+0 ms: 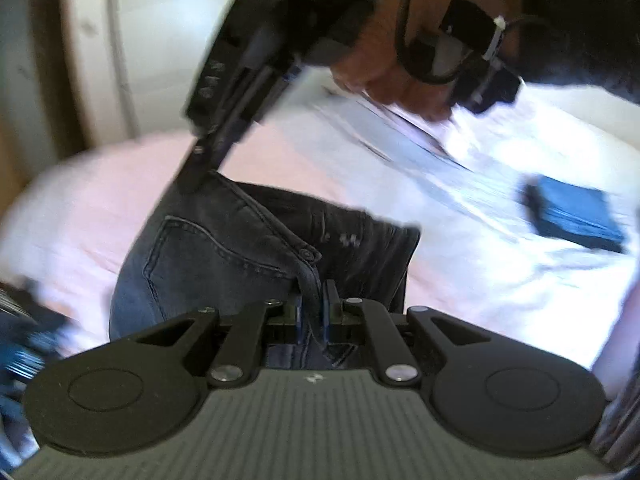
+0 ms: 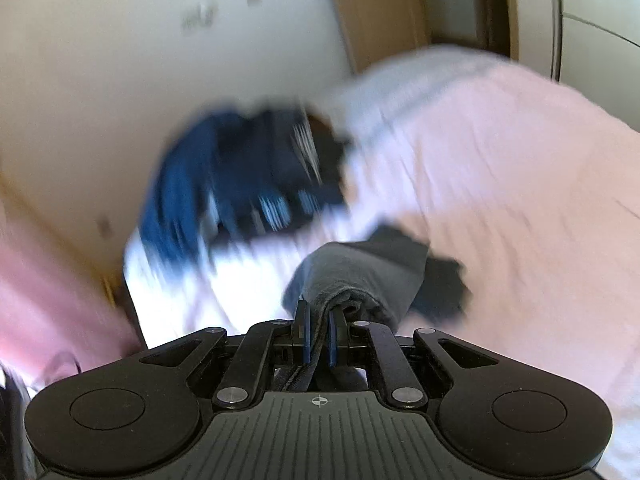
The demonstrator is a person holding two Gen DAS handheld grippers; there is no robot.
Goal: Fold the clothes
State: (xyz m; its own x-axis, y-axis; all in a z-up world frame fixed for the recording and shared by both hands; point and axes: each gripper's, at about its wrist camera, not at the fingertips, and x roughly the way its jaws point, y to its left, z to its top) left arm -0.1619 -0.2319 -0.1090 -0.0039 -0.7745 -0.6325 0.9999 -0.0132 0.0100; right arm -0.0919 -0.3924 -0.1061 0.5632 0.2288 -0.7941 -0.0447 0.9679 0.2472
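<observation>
Dark grey jeans [image 1: 224, 252] hang over the pink-sheeted bed [image 1: 100, 184], with a back pocket and the waistband showing. My left gripper [image 1: 314, 304] is shut on the waistband edge. The right gripper [image 1: 196, 176], seen from the left wrist view, pinches the far end of the waistband, with the person's hand behind it. In the right wrist view my right gripper [image 2: 320, 332] is shut on a fold of the jeans [image 2: 360, 276] held above the bed [image 2: 500, 200]. Both views are blurred by motion.
A folded blue garment [image 1: 576, 216] lies on the white part of the bed at the right. A pile of dark blue and striped clothes [image 2: 240, 184] sits near the bed's edge. A pale wall [image 2: 120, 60] and a wooden door frame [image 2: 380, 12] stand behind.
</observation>
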